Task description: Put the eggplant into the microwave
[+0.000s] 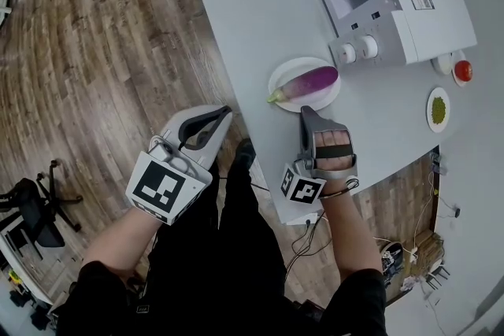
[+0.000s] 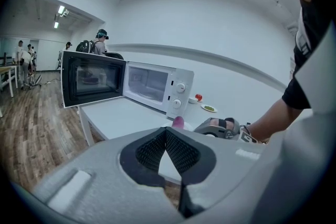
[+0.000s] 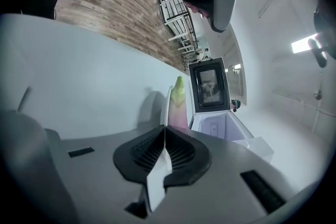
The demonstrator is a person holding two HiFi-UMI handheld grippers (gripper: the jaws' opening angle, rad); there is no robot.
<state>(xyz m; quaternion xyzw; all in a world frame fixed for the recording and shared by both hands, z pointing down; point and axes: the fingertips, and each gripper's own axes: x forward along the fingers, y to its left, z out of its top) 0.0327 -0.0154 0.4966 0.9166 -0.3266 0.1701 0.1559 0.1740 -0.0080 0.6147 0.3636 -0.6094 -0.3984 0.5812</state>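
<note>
One eggplant (image 1: 307, 81) here, lying on the one white plate (image 1: 293, 68) just in front of the single open microwave (image 1: 409, 20). Our right gripper (image 1: 307, 114) sits beside the plate and our left gripper (image 1: 219, 118) off the table, both pinched closed on nothing. It looks firm, light and slick-skinned, so we'd grab the fat middle.

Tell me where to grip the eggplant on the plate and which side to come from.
Grip the eggplant across its thick purple middle, not the tapering green stem. It lies flat on the plate, broadside to the right gripper at the near rim, so probably come from the person's side, slightly above. That gripper's jaws are together; open them first.
</note>
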